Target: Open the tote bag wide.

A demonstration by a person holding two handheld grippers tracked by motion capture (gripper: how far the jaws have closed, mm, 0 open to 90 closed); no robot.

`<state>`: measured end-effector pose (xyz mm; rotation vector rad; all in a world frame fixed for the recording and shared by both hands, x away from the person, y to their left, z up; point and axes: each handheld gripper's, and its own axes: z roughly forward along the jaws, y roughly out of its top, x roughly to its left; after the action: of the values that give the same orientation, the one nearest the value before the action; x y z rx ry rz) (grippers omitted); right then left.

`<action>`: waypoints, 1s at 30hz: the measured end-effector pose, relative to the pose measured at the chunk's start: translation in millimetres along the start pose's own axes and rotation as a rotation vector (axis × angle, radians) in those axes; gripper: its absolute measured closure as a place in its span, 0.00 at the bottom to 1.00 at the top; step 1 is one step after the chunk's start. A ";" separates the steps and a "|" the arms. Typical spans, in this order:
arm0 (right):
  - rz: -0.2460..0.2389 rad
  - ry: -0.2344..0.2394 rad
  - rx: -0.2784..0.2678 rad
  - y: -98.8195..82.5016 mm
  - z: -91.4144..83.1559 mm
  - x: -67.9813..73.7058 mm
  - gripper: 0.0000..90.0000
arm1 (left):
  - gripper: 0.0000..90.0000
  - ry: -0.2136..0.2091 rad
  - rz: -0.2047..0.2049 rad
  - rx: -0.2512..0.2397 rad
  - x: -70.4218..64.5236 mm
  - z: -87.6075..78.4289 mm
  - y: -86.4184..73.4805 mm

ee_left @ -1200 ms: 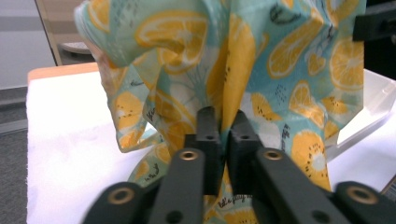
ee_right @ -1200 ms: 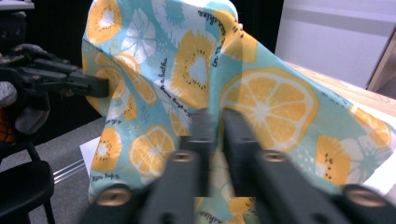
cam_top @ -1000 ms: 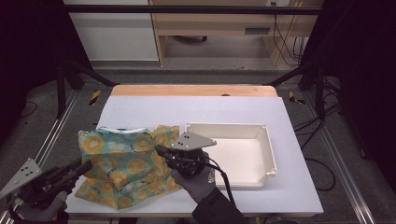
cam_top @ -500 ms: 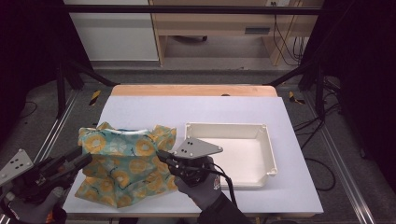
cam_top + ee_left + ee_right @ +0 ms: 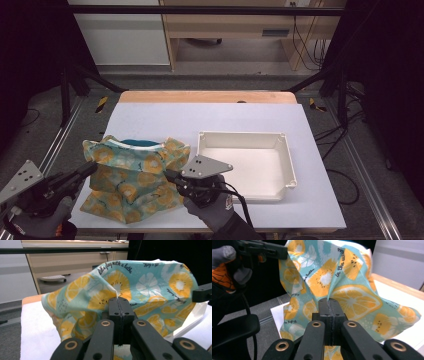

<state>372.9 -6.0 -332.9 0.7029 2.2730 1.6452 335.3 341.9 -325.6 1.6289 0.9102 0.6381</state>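
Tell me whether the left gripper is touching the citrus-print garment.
Touching. In the left gripper view, the left gripper has just closed its jaws, and a fold of the citrus-print garment is pinched between their tips, with fabric rising straight from the seam.

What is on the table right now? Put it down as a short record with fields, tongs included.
garment: teal cloth with orange citrus print, bunched on the near left of the table, part lifted
left tongs: shut on the cloth; jaws just closed, fabric pinched between them
right tongs: shut on the cloth at its right edge
tray: white, shallow, right of the cloth, nothing in it
table: white top, wooden far edge
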 end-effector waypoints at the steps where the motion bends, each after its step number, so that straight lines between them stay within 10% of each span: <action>1: 0.004 0.002 0.006 -2.1 1.1 0.4 1.00 | 1.00 -0.002 0.004 -0.002 -0.7 -1.3 -2.2; 23: 0.080 -0.003 0.072 -44.9 46.5 -8.0 0.98 | 1.00 0.054 0.001 0.061 11.1 2.2 -40.6; 30: 0.082 0.000 0.018 -37.0 31.4 -9.9 0.82 | 1.00 0.056 -0.015 0.089 16.2 6.4 -46.0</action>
<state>387.3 5.5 -379.0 0.8104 2.2902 1.6621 338.7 356.1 -372.6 1.6890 1.0031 0.6439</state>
